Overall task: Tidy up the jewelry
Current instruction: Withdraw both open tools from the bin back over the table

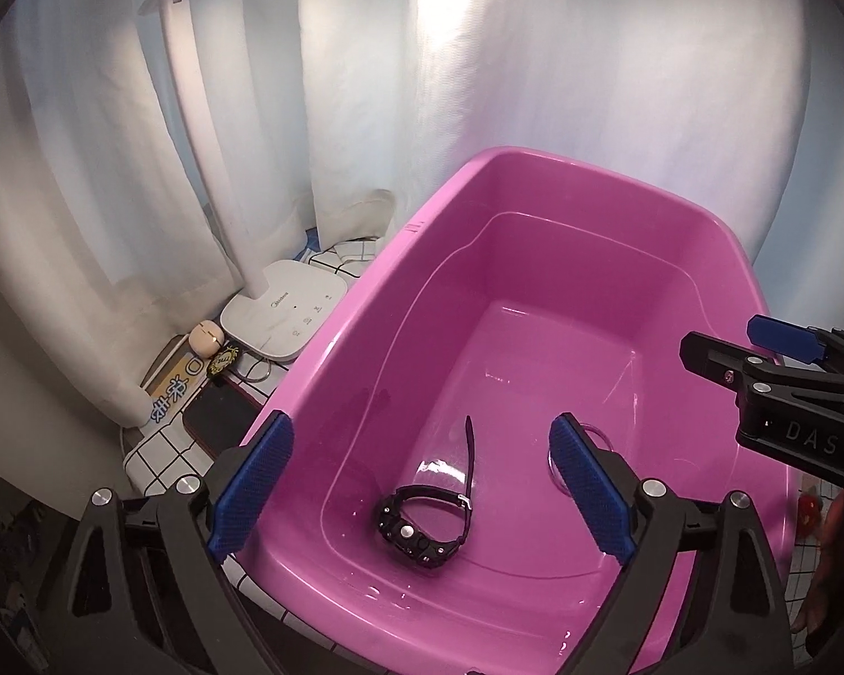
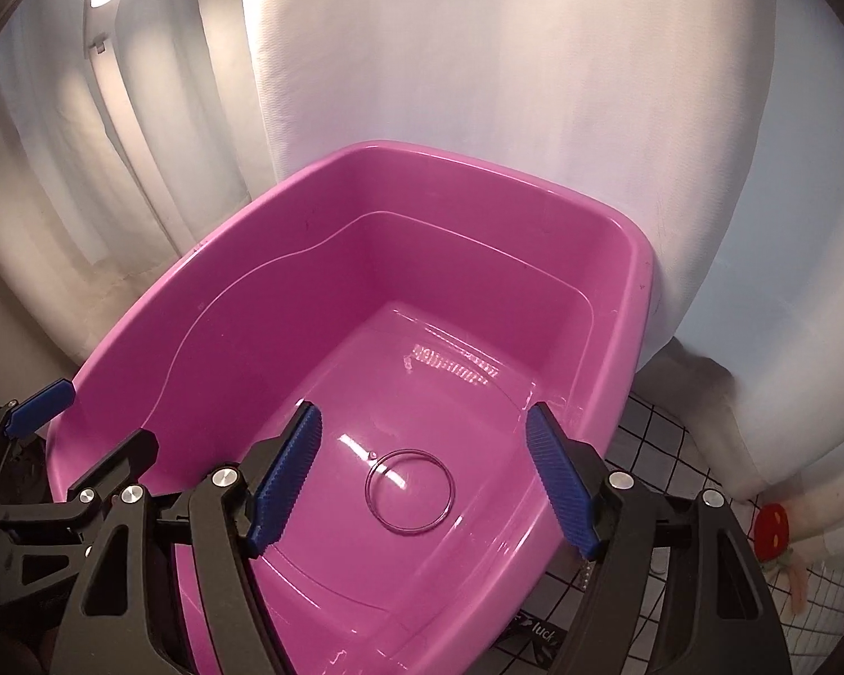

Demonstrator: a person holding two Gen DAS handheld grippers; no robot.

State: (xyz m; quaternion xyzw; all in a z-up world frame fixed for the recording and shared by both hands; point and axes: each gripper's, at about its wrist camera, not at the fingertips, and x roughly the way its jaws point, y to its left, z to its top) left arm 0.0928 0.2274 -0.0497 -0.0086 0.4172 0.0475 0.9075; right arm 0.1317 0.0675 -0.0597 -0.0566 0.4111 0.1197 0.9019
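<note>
A pink plastic tub (image 1: 366, 304) stands on a checked cloth; it also fills the right wrist view (image 2: 208, 292). A black wristwatch (image 1: 430, 523) lies on the tub floor near its front. My left gripper (image 1: 422, 484) is open and empty, hovering above the watch. A thin clear bangle (image 2: 409, 490) lies flat on the tub floor, partly hidden in the left wrist view (image 1: 593, 430). My right gripper (image 2: 422, 478) is open and empty above the bangle; it also shows in the left wrist view (image 1: 759, 360).
A white lamp base (image 1: 281, 309) stands left of the tub, with a small beige case (image 1: 205, 334), a dark phone (image 1: 219, 422) and a printed card beside it. White curtains hang behind. A red toy (image 2: 773, 523) lies right of the tub.
</note>
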